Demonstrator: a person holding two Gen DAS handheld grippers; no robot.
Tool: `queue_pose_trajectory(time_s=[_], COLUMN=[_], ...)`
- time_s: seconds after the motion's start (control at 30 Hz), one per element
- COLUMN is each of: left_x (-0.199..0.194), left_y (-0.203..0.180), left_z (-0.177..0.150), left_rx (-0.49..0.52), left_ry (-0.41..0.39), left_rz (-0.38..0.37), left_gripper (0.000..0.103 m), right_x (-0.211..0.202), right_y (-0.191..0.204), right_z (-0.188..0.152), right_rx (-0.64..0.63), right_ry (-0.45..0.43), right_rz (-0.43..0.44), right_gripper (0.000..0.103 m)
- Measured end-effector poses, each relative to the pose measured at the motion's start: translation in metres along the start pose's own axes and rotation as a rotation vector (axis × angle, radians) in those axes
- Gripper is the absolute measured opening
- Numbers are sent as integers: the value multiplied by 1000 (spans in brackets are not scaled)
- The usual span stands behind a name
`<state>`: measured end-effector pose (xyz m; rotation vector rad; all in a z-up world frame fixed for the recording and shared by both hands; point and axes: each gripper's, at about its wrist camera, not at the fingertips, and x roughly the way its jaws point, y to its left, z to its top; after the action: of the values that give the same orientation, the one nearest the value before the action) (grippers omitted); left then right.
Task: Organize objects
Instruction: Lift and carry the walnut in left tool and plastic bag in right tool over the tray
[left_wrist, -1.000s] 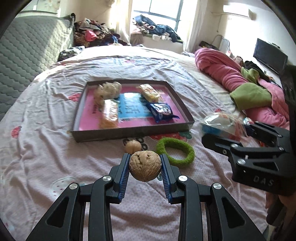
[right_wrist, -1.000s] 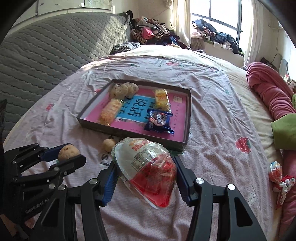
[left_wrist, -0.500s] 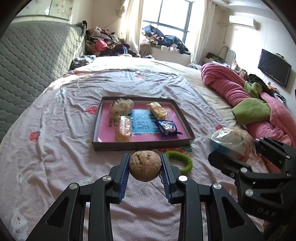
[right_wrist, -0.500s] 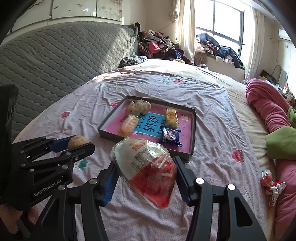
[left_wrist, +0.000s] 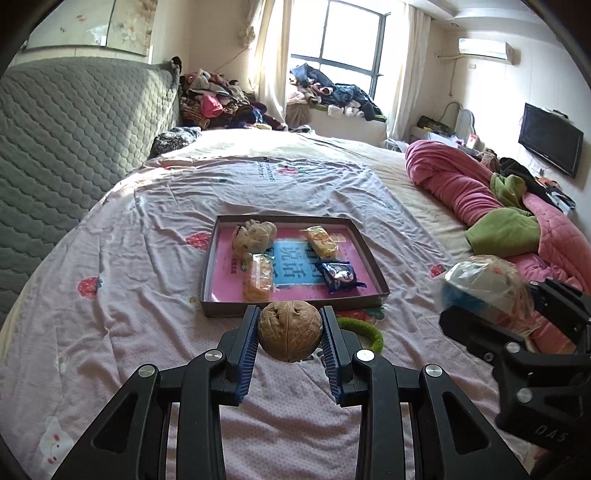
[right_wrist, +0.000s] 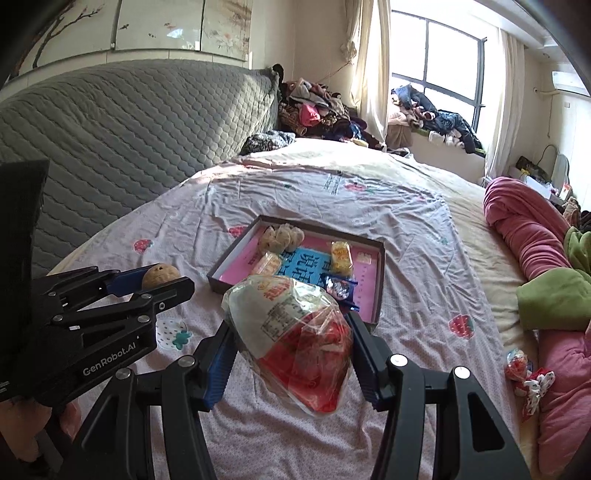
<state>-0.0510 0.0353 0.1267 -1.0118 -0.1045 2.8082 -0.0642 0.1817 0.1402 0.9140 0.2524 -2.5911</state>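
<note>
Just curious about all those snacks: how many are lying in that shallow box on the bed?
4: a pale lumpy bag far left, an orange pack near left, a yellow pack far right, a blue pack near right.

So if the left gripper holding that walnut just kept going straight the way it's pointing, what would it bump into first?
Probably the near wall of the tray on the bed. The left gripper, clamping the walnut, points down toward that edge. Depth is hard to judge, so it might meet the bedsheet first.

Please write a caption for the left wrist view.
Left gripper holding a walnut above the bed, before the snack tray.
</note>
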Motion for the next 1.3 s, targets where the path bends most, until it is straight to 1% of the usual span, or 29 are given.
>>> queue_pose_trajectory(time_s=[0.33,0.67,0.97,1.3], left_x=[2,9,29,63], left_y=[3,-5,-2,15], left_z=[18,49,70,85], left_rx=[6,41,49,59], left_ry=[-16,-36,-37,-21], left_rz=[5,1,10,30], left_gripper=[33,33,33,33], right_x=[-11,-9,5,42], right_y=[-7,-19,-24,-21], right_z=[15,37,58,77], right_rx=[1,-4,-19,-28], right_ry=[-41,-59,-72,-72], right_rz=[-11,-34,-33,-6], right_gripper=[57,57,57,57])
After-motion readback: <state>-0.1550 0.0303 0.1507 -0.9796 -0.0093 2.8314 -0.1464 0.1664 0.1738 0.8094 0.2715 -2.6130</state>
